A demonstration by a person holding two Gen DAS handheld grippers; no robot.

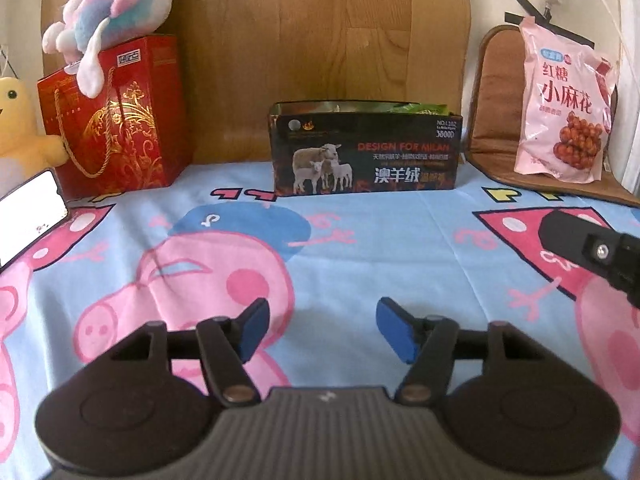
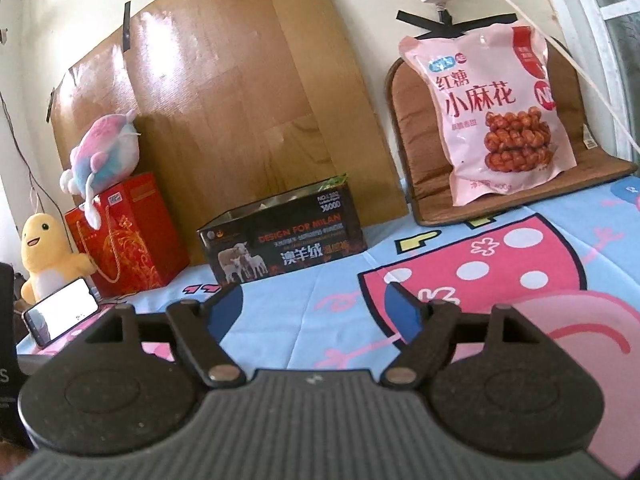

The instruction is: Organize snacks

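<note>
A black open-topped box (image 1: 366,152) (image 2: 286,238) printed with sheep stands at the back of the cartoon-print bedsheet (image 1: 340,264), with green packets showing over its rim. A pink snack bag (image 1: 566,100) (image 2: 500,112) leans upright on a brown cushion (image 1: 498,120) (image 2: 416,168) at the right. My left gripper (image 1: 322,328) hovers over the sheet in front of the box, open, nothing between its blue pads. My right gripper (image 2: 310,312) is open and empty too, nearer the pink bag; its black finger (image 1: 568,236) shows at the right edge of the left wrist view.
A red gift bag (image 1: 116,120) (image 2: 124,236) with a pastel plush (image 1: 116,4) (image 2: 104,152) on top stands at the back left, beside a yellow plush (image 1: 20,124) (image 2: 44,248) and a lit phone (image 1: 28,216) (image 2: 60,312). A cardboard sheet (image 1: 320,52) covers the wall behind.
</note>
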